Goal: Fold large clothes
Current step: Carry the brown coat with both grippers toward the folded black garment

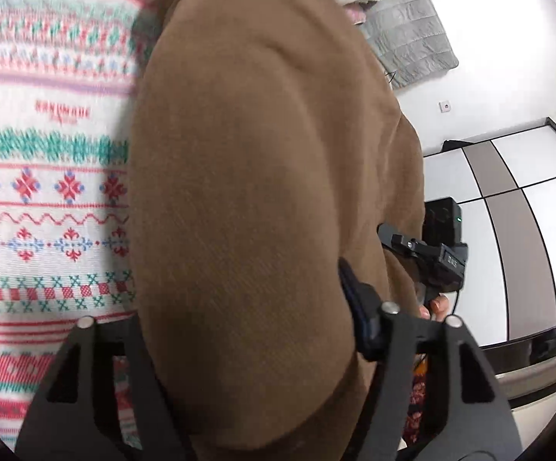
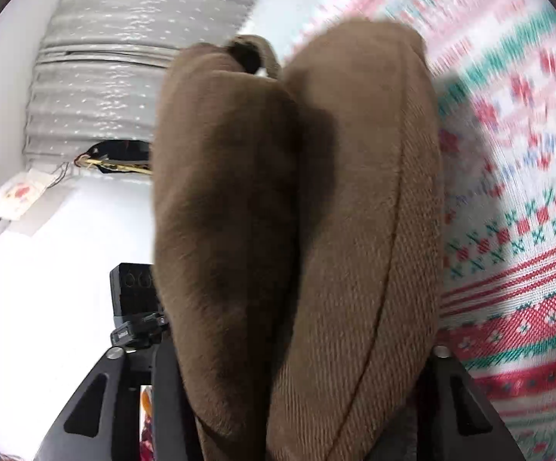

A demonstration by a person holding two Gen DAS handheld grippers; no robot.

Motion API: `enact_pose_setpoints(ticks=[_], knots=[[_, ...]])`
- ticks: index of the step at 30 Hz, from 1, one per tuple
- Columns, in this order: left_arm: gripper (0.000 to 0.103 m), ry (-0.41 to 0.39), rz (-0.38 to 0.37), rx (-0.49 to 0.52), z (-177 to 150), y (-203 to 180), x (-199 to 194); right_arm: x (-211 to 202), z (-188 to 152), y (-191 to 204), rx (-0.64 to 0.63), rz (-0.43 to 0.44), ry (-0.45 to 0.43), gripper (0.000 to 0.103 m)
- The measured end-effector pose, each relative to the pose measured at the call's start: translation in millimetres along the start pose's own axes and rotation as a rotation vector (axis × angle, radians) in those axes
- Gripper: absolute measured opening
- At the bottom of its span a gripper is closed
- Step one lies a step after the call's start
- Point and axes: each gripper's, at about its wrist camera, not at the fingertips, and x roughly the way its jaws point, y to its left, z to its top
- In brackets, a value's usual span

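Black fingers of the left gripper [image 1: 247, 395] stand at either side of a thick bunch of the brown garment [image 1: 262, 161], which fills the gap between them and bulges up and away; they appear clamped on it, though the pads themselves are hidden by cloth. Left of the bunch lies a patterned bedspread [image 1: 43, 176] in pink, green and white bands. To the right, the right gripper [image 1: 431, 261] shows beside the garment's edge, with a fingertip of the person's hand [image 1: 437, 303] under it. Beyond that are white and grey cabinet panels [image 1: 508, 192], and far off a grey quilted blanket [image 1: 408, 34].

From the right wrist, the right gripper [image 2: 297, 403] likewise has its fingers closed around two rounded folds of the brown garment [image 2: 354, 199], a seam running along the right fold. Open bedspread [image 2: 516, 230] lies to the right. To the left are a white surface [image 2: 47, 288], the left gripper's black body [image 2: 133, 299] and a grey quilted blanket [image 2: 124, 57].
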Motion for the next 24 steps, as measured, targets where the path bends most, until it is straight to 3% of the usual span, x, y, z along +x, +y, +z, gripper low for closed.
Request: enact_pose_setpoints(ticks=[6,12,19,24], knots=[[0.061,-0.091,-0.014,0.027,7,-24,-67,-8,0,66,-0.080,0.000,-0.063,0.041],[0.061,-0.247,-0.004,0.054,16,-29,-180,17,18,172,-0.214,0.033,-0.071,0.041],[0.061,-0.428,0.033,0.040,33,-10,-312,101,58,309,-0.382,0.083,-0.023,0.041],[0.061,-0.569,0.075,0.016,53,27,-400,182,89,398,-0.497,0.116,0.036,0.041]])
